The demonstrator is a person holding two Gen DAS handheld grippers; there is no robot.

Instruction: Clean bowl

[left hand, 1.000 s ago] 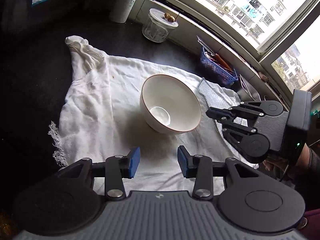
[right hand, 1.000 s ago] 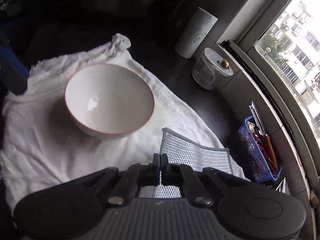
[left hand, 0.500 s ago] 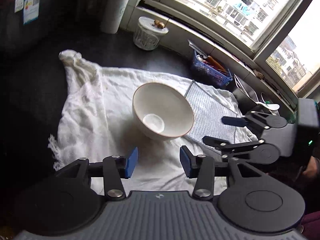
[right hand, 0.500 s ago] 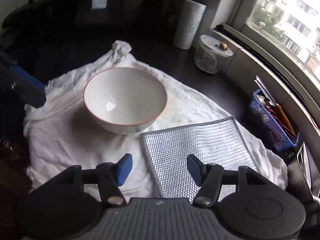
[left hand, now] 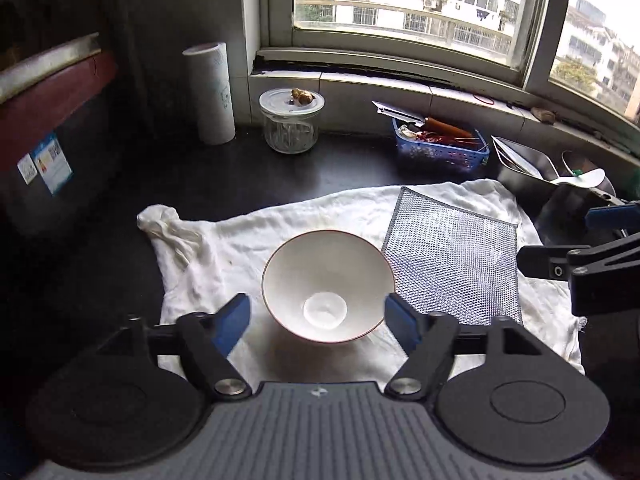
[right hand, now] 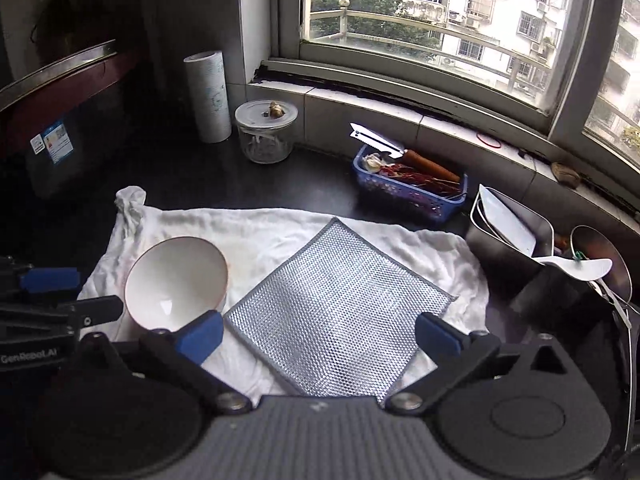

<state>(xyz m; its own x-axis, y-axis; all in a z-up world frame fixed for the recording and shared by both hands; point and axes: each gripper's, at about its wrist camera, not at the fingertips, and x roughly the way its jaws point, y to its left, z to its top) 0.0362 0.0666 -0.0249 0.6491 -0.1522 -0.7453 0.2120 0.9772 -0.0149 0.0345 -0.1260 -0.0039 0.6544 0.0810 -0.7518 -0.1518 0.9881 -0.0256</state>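
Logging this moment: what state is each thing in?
Bowl: upright, empty, on the white cloth.
Mesh scrubbing cloth: flat beside the bowl, unheld.
Glass jar: lid on.
Left gripper: just opened, empty.
Right gripper: just opened, empty.

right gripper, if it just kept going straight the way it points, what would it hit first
Most likely the silver mesh scrubbing cloth, which lies flat on the white towel straight ahead between the open right gripper fingers. The white bowl sits off to its left, out of that line. Depth is hard to judge.
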